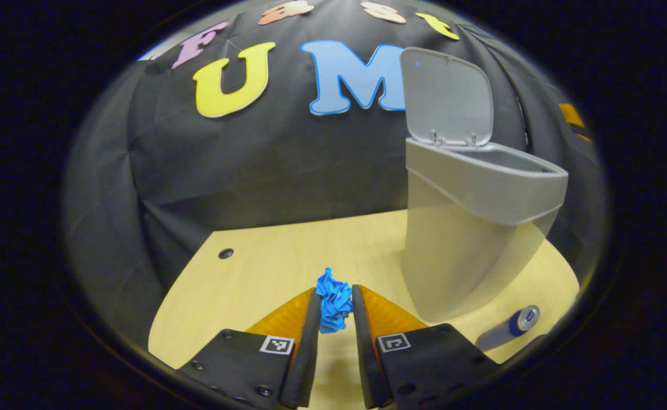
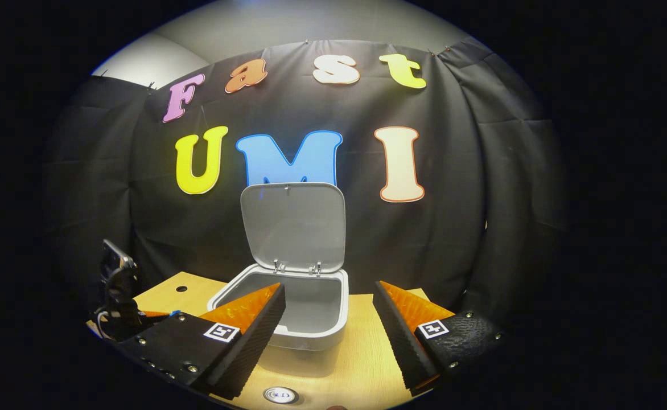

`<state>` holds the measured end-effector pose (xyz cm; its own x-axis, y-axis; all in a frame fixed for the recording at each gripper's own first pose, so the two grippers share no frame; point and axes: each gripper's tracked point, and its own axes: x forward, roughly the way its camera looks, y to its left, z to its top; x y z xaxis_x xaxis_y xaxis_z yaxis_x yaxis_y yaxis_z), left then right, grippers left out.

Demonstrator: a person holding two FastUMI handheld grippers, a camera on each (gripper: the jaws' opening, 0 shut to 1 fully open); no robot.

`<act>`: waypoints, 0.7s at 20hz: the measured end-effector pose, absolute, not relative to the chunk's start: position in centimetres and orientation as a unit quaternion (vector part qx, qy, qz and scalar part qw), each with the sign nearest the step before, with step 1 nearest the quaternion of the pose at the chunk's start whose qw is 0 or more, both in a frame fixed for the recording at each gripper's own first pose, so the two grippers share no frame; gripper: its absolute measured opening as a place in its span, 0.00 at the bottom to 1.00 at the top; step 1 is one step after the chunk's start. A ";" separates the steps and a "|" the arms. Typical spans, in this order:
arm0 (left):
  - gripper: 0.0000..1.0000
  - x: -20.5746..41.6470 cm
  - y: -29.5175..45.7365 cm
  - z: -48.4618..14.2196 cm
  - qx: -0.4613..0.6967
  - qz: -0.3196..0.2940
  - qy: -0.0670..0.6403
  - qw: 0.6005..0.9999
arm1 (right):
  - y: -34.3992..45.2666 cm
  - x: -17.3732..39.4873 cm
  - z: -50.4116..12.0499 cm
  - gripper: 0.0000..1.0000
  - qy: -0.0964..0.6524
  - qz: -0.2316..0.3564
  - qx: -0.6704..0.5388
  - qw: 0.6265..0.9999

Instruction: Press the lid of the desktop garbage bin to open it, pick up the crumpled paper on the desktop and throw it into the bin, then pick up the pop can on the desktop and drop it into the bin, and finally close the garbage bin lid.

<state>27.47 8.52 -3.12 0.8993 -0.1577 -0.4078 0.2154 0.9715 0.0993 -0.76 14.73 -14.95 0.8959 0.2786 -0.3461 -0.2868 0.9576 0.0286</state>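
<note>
A blue crumpled paper [image 1: 333,303] sits squeezed between the two fingers of my left gripper [image 1: 334,290], low over the wooden desktop [image 1: 265,267]. To its right stands the grey garbage bin [image 1: 458,250] with its lid [image 1: 444,97] swung upright and open. A pop can [image 1: 510,327] lies on its side near the bin's base. In the right gripper view, my right gripper [image 2: 330,285] is open and holds nothing, facing the bin [image 2: 311,336] and its raised lid [image 2: 293,225]. The can's top [image 2: 280,394] shows just below the fingers. The left gripper [image 2: 120,296] appears at the far left.
A small round hole [image 1: 226,253] marks the desktop at the back left. The black cloth wall rises close behind the bin. The desktop's front edge [image 1: 165,341] curves near my left gripper.
</note>
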 end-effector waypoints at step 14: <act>0.41 29.3 -6.6 11.7 0.082 -0.230 0.051 0.968 | 14.0 -1.6 -14.9 0.98 0.174 0.136 -0.029 0.975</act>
